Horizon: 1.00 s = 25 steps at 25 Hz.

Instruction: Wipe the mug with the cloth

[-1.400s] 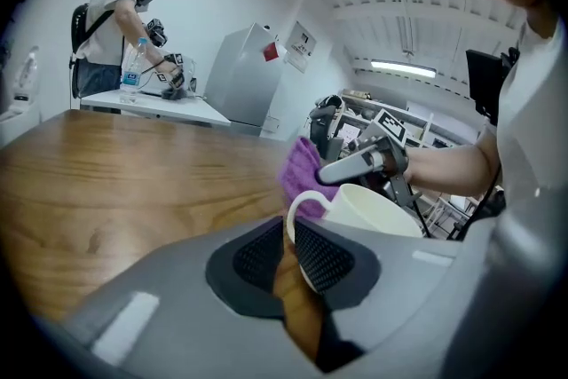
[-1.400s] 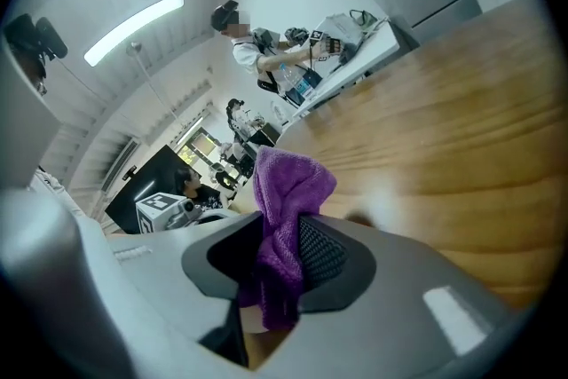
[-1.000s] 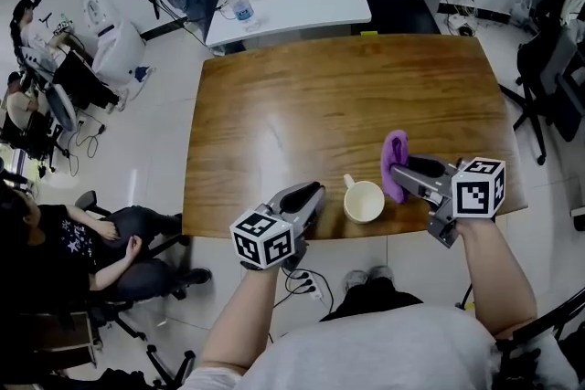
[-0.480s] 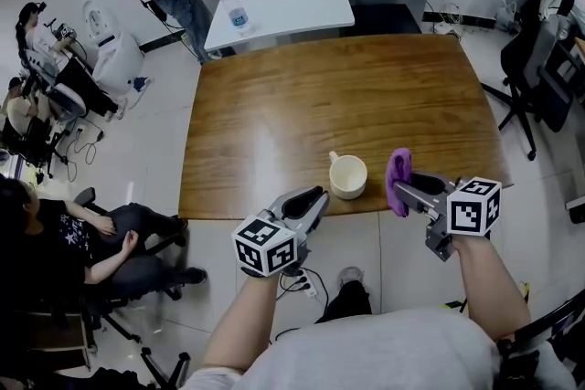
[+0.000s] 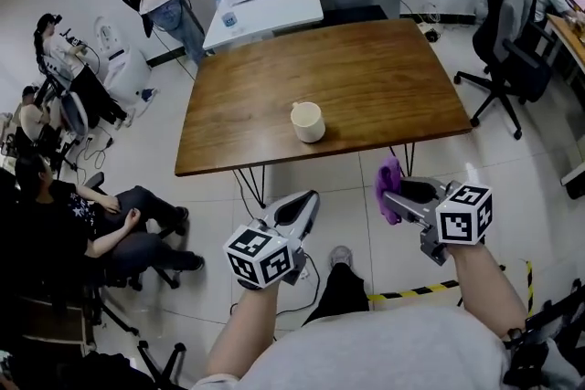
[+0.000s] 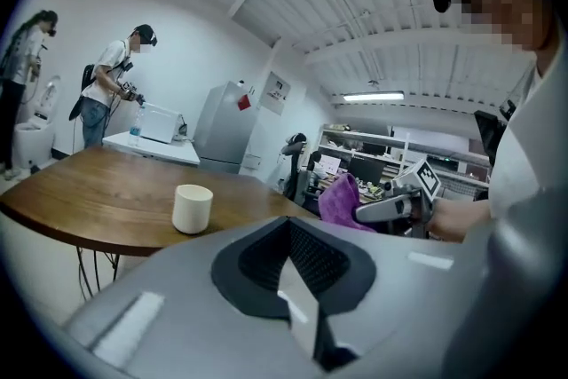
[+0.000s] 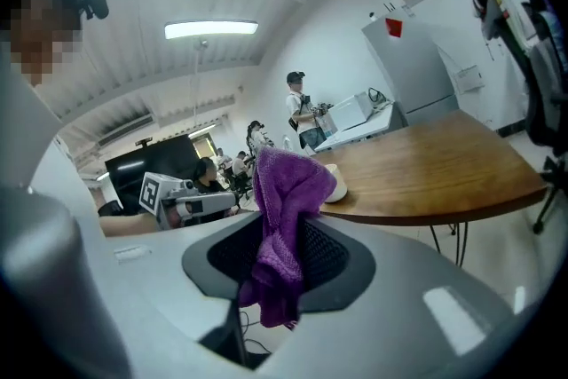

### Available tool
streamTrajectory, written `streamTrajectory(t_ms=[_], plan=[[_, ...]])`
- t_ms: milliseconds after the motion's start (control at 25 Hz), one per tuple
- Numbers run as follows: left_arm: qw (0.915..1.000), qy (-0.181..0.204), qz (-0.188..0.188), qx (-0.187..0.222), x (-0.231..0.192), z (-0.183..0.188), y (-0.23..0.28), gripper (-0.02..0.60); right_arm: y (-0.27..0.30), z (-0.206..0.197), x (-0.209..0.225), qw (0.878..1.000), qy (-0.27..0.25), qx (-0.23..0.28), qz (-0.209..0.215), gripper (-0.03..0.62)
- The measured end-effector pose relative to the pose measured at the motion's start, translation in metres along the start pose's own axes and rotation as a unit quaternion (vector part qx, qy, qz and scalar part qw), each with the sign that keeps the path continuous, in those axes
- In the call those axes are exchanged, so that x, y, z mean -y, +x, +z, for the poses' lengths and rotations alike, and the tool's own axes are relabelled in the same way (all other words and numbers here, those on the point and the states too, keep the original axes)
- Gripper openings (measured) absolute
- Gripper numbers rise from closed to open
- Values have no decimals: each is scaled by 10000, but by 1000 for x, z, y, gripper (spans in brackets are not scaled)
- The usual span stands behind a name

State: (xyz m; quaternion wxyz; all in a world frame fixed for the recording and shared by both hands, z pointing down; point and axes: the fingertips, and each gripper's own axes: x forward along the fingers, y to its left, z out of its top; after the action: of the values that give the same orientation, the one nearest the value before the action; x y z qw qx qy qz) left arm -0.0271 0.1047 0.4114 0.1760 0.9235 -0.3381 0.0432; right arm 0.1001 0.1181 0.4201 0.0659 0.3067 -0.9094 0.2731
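Head view says it all: nobody's wiping anything right now. The mug [image 5: 307,121] is standing upright on the wooden table [image 5: 366,78], a bit in from the near edge, all on its own with nothing touching it. Both tools are well apart from it, hanging out over the floor [image 5: 347,196] on this side of the table.

The right gripper [image 5: 388,196] has the purple cloth [image 5: 388,185] pinched between its jaws. In the right gripper view you can see it bunched up and sticking out above the tips, with a tail hanging below, so the grip looks solid enough. The left gripper [image 5: 306,201] is empty. Its jaws have just been closing and now sit pressed together with nothing between them, and the left gripper view shows the mug way off on the tabletop beyond them.

So where's the task at? Honestly hard to call. The cloth is in hand, which is the "get ready" part sorted, but there's no contact between cloth and mug. I can't tell from the mug's surface whether it's been rubbed down or not; it's just a plain pale mug at this size.

If it hasn't been wiped, my guess is everything's left to do: close in on the table, steady the mug with the left tool, and work the cloth around it.
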Motion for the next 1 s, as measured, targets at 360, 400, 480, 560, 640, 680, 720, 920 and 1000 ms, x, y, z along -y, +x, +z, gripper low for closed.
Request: streamTrajectory(t_ms=[360, 400, 480, 560, 640, 680, 720, 920, 1000], plan=[[9965, 414, -666, -295, 155, -7, -73, 2, -105, -29, -130, 9973, -678, 266, -41, 121], [9967, 405, -655, -252, 155, -4, -83, 2, -104, -29, -143, 9969, -715, 333, 40, 121], [9970, 383, -640, -215, 160, 1, -98, 2, -106, -29, -163, 9965, -661, 461, 197, 121], [9971, 357, -649, -196, 175, 0, -107, 2, -121, -36, -175, 9971, -542, 494, 208, 121], [9969, 324, -696, -168, 190, 1, -113, 2, -136, -41, -183, 9975, -504, 489, 118, 120], [9967, 313, -742, -142, 195, 2, -115, 2, -141, -41, -186, 9974, -528, 488, 60, 120], [9963, 310, -789, -123, 199, 2, -118, 2, -143, -42, -189, 9973, -567, 476, 5, 119], [9961, 260, -843, -71, 199, -6, -140, 2, -133, -53, -210, 9974, -616, 371, -19, 118], [9962, 224, -838, -45, 197, -9, -148, 2, -128, -58, -216, 9975, -646, 287, -27, 118]])
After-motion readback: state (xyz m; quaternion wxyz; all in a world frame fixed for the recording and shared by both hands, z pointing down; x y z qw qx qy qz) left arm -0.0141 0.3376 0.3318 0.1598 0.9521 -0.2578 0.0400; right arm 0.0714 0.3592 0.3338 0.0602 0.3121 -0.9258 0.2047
